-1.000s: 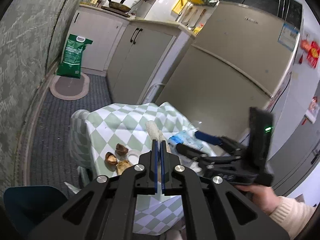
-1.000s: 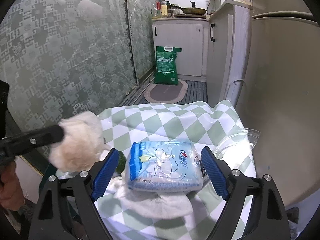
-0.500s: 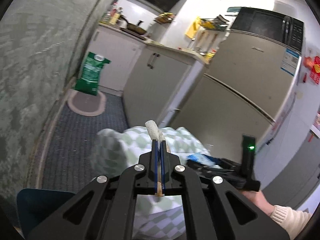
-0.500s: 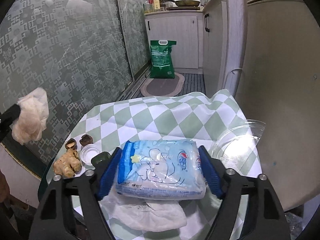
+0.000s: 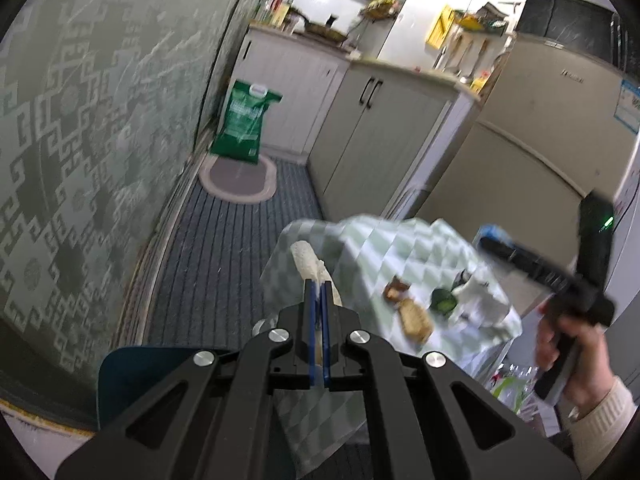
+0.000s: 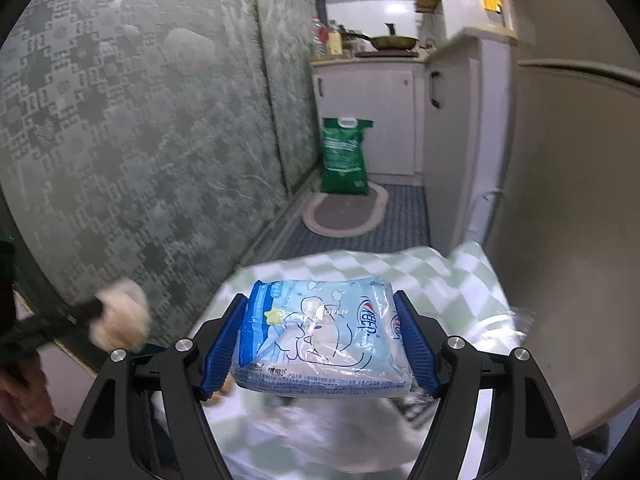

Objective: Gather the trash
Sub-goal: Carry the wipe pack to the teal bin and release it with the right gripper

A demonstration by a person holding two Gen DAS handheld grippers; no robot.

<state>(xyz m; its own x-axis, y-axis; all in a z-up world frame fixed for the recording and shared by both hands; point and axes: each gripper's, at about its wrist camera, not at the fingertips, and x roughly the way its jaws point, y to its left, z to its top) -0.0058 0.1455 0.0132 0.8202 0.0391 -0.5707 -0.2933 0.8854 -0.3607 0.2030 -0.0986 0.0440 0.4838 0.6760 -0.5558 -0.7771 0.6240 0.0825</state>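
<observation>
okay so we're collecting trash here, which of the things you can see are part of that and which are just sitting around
Part of the job:
- tissue wad, pinched in the left gripper
- wipes pack, between the fingers of the right gripper
- white paper and scraps on the table

Just lying about:
- green bag on the floor
- rug
- pan on the counter
- fridge

wipes pack (image 6: 326, 338): glossy, crinkled plastic film, printed blue. crumpled tissue (image 5: 306, 258): soft, matt, off-white paper. counter cloth (image 5: 404, 252): matt checked fabric, green and white. left gripper (image 5: 317, 296): matt black plastic frame, bright metal screw heads, blue pads. right gripper (image 6: 322, 346): pads (image 6: 414, 350) blue and ribbed. wall panel (image 6: 140, 140): textured green surface with raised pattern. floor (image 5: 224, 264): ribbed grey matting. fridge (image 5: 520, 144): smooth, satin beige finish. green sack (image 6: 344, 156): shiny plastic.
</observation>
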